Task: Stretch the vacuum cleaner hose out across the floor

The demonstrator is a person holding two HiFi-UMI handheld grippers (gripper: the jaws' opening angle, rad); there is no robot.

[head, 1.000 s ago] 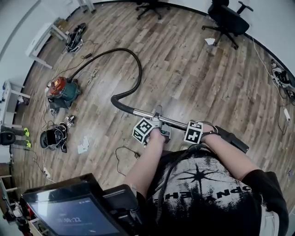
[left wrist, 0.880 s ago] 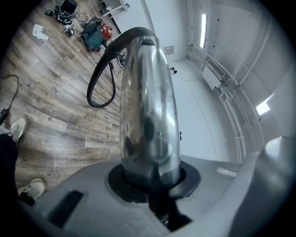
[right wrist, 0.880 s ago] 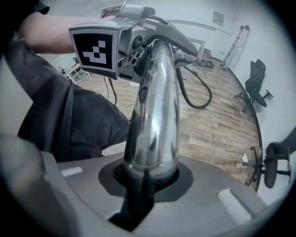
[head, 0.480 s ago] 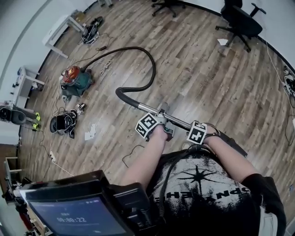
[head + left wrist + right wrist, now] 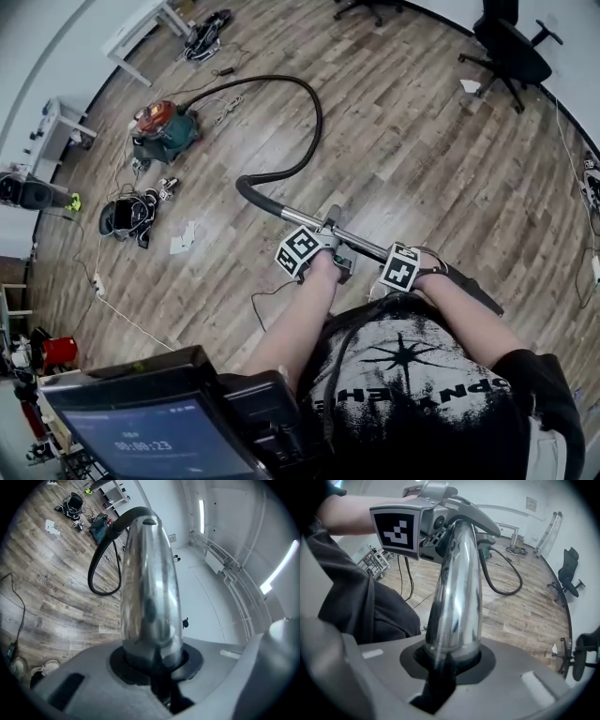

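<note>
Both hands are shifting sideways with the wand (image 5: 298,219), and the canister (image 5: 164,131) is sitting higher in the head view than 1 s ago. The hose loop is looking about the same shape, so not much slack is coming out yet.

Left gripper (image 5: 330,251) and right gripper (image 5: 420,267) are both clamping the chrome wand. In each gripper view the jaws are pinching the tube, not spread. The left is gripping nearer the hose end, the right nearer the handle.

The hose (image 5: 314,103) is lying on the wood floor (image 5: 422,141). It is running from the canister at upper left, arcing right, then hooking back to the black cuff on the wand. That is 1 big bend still to pull straight.

My read on doing it well:
- Keep both grips tight and pull directly away from the canister, not across it.
- Keep the wand low so the loop is unrolling flat instead of lifting.
- Go steady, since the canister is probably rolling or tipping if yanked.
- Watch the thin black cable (image 5: 262,302) by the feet (trip risk) and the office chair (image 5: 516,52) further out.

Writing: the screen (image 5: 159,441) at the bottom is showing a timer, roughly 00:00:23. The shirt (image 5: 412,375) print is appearing reversed and I'm not reading it reliably. The marker cubes are carrying patterns only. No brand is legible on the canister.
</note>
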